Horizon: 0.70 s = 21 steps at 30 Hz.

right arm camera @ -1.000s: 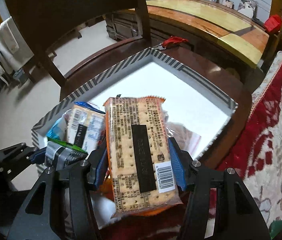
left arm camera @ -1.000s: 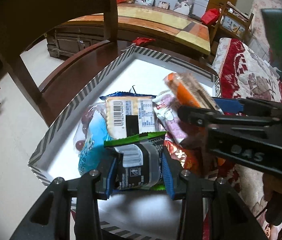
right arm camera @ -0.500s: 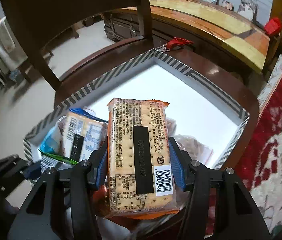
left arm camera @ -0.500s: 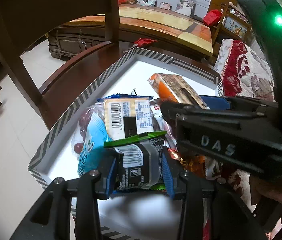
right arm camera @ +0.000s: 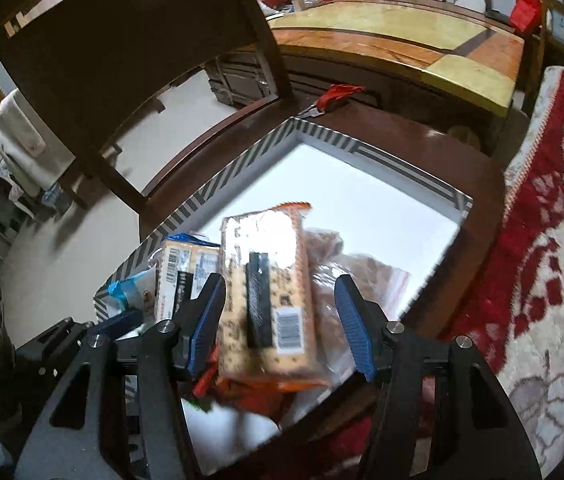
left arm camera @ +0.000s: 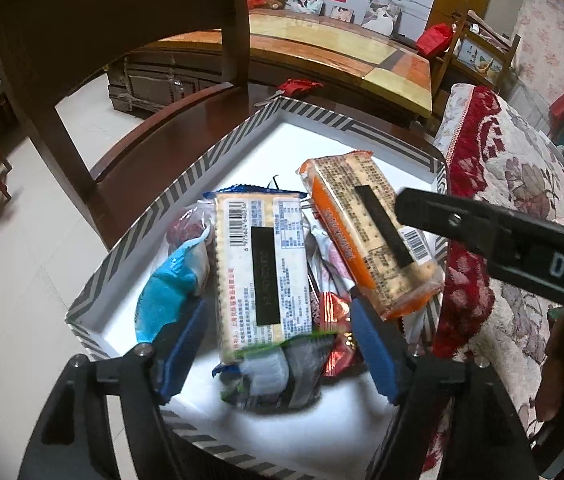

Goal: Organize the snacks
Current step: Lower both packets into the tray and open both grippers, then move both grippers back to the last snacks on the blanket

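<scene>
The left hand-held gripper (left arm camera: 278,344) stood with its jaws spread wide, having just been opening; the green-edged dark packet (left arm camera: 270,372) lay between its blue pads (left arm camera: 374,356) but touched neither, resting on the white floor of the striped-rimmed box (left arm camera: 130,256); a blue-trimmed cracker pack (left arm camera: 266,268) lay just beyond it, barcode up, with a light-blue packet (left arm camera: 170,292) to its left and a red foil packet (left arm camera: 332,336) to its right. The right hand-held gripper (right arm camera: 278,320) had also just been widening its jaws; the orange cracker pack (right arm camera: 270,292) sat between its pads (right arm camera: 352,324) with a clear gap on the right side, though whether the left pad touched it was blurred; the pack lay tilted on the pile at the box's right side (left arm camera: 366,240). The box sat on a dark wooden chair seat (right arm camera: 422,148); a red-patterned cloth (right arm camera: 542,260) lay to the right.
</scene>
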Available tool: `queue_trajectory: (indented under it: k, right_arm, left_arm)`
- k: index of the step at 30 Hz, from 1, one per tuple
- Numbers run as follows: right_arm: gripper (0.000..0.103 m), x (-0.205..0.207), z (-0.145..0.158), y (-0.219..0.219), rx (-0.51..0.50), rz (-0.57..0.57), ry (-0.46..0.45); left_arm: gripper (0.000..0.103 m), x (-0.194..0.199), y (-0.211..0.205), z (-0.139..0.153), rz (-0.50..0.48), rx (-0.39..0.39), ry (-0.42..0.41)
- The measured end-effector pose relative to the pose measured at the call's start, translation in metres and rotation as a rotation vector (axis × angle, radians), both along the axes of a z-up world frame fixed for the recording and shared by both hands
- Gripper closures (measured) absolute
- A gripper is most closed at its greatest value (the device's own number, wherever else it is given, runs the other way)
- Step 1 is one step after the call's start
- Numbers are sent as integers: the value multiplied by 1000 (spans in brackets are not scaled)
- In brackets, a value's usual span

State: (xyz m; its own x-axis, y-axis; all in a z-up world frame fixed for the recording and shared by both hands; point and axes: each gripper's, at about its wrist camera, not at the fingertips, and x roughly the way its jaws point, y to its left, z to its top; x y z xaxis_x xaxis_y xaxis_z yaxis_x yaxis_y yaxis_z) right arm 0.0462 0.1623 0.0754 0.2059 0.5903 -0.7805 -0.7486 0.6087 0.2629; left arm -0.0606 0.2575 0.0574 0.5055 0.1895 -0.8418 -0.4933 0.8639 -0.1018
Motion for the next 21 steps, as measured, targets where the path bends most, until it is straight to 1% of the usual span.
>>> queue_trajectory:
  k: [5, 12, 19, 21]
  right_arm:
    - [46, -3, 3, -27, 26, -35, 6]
    - [46, -6, 5, -67, 50, -100, 3]
    - [46, -13, 11, -108, 56, -142, -17]
    - [46, -14, 11, -122, 57, -158, -25]
  left_arm:
    - [23, -3, -6, 7, 2, 20, -10]
    - [23, -1, -22, 18, -25, 35, -33]
    - [21, 8, -50, 28, -86, 43, -56]
    - [18, 12, -60, 28, -109, 32, -63]
